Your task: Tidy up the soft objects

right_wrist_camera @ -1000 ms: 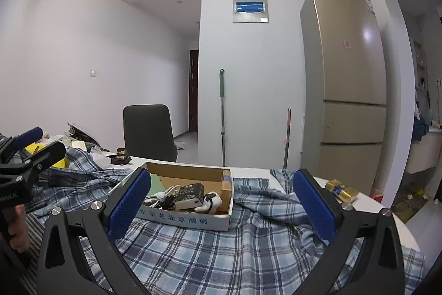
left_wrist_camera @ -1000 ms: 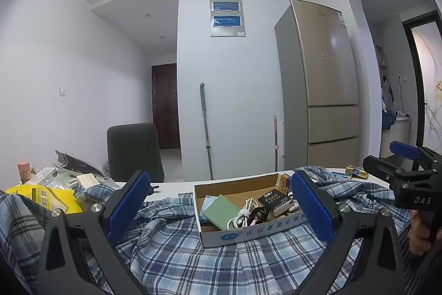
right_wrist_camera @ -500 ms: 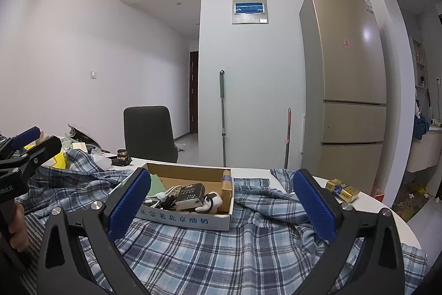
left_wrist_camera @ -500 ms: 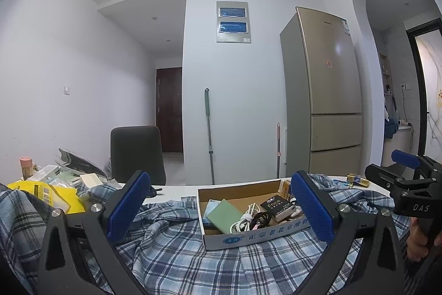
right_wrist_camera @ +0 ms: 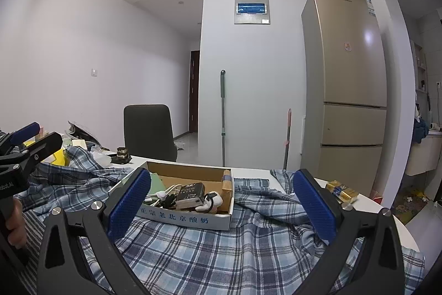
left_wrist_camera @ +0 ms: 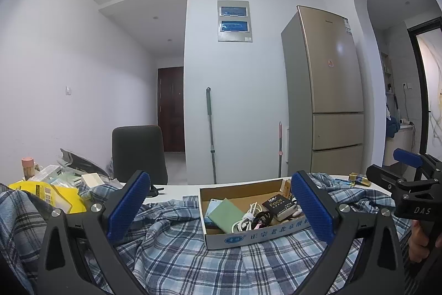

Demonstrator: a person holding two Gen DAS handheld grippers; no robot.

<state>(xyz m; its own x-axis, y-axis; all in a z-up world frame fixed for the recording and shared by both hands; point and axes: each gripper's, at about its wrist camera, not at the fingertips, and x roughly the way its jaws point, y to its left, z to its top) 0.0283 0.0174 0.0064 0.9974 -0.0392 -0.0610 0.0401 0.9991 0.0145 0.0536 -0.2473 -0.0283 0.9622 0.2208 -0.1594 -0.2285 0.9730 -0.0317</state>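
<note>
While both tongs (left_wrist_camera: 219, 208) (right_wrist_camera: 221, 208) gape empty, the plaid shirt (left_wrist_camera: 179, 248) sprawls crumpled, its axis unreadable

One plaid shirt (left_wrist_camera: 193, 253), one cardboard box (left_wrist_camera: 248, 235), one chair (left_wrist_camera: 138, 151).

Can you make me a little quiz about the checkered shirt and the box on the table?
1. True or false: the cardboard box sits on top of the plaid shirt.
2. Are the left tool and right tool open or shut?
3. What leans on the wall behind the table? A) a ladder B) a green-handled mop C) a bicycle

Key
1. True. The shirt is spread under the box.
2. Both open, and neither is holding anything.
3. B
</note>
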